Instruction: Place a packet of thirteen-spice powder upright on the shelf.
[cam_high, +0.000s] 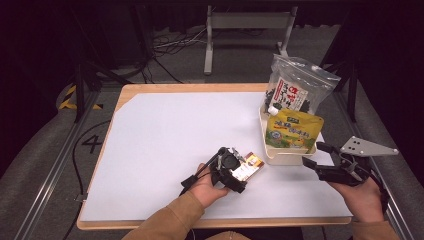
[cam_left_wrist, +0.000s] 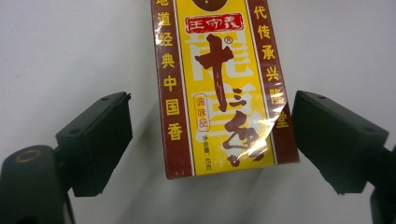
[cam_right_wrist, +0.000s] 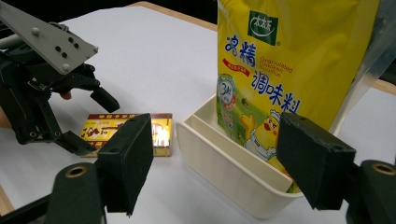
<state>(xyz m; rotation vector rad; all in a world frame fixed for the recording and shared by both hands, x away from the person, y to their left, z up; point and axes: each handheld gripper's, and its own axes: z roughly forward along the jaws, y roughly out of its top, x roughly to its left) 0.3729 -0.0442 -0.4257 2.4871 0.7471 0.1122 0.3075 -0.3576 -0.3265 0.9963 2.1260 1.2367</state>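
Left hand-held gripper: nearest the person, low over the counter's front middle; jaws apart, one on each side of the box, with a gap on either side in the left gripper view, so no pad presses on it.
Box: a flat yellow and dark-red carton with Chinese print, lying on the white counter between those jaws, just left of the tray.
Right hand-held gripper: at the front right, held level, jaws wide apart and holding nothing, pointing at the tray's near corner.
Tray: a cream, open-topped bin at the counter's right side, with a thin divider running along its length.
Tray contents, front: a yellow pouch of seasoning with a cartoon chick, standing upright against the inner wall.
Tray contents, back: a clear zip bag with dark contents and a white label, leaning behind the pouch and rising above it.
Beyond: grey floor and metal frame legs past the counter's far edge.
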